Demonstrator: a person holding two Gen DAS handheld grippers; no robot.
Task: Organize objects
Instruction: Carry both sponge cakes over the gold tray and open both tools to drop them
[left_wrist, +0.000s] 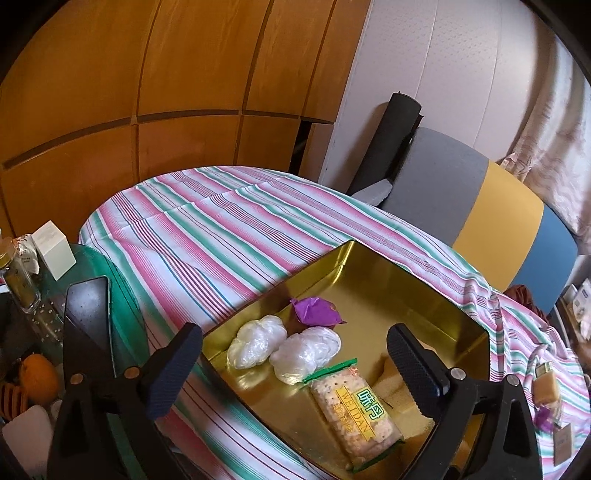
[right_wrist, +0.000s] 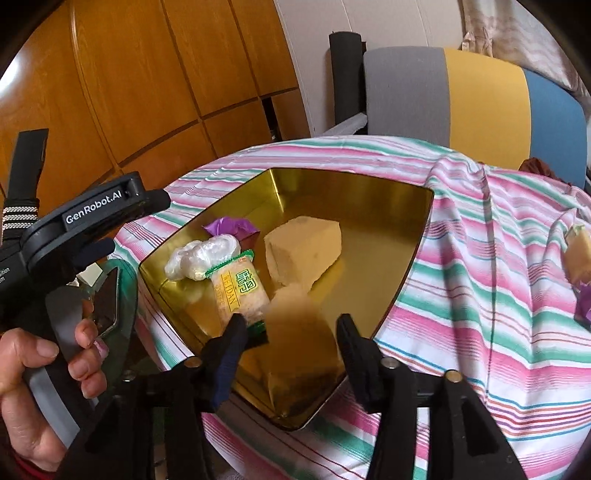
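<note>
A gold metal tray (left_wrist: 373, 266) (right_wrist: 354, 184) lies on the striped tablecloth. In it are a purple wrapped candy (left_wrist: 317, 312) (right_wrist: 231, 226), two white wrapped sweets (left_wrist: 258, 341) (right_wrist: 201, 256), a cracker packet (left_wrist: 354, 410) (right_wrist: 240, 293) and a yellow sponge block (right_wrist: 303, 247). My left gripper (left_wrist: 295, 373) is open and empty over the tray's near side. My right gripper (right_wrist: 291, 336) is open; a blurred tan piece (right_wrist: 295, 306) is between its fingers, apparently dropping free.
A wrapped yellow sweet (left_wrist: 546, 384) (right_wrist: 578, 251) and a purple candy (right_wrist: 585, 299) lie on the cloth right of the tray. A phone (left_wrist: 88, 317), jar (left_wrist: 18, 280) and white box (left_wrist: 53, 249) stand left. A grey-yellow-blue chair (right_wrist: 480, 99) is behind.
</note>
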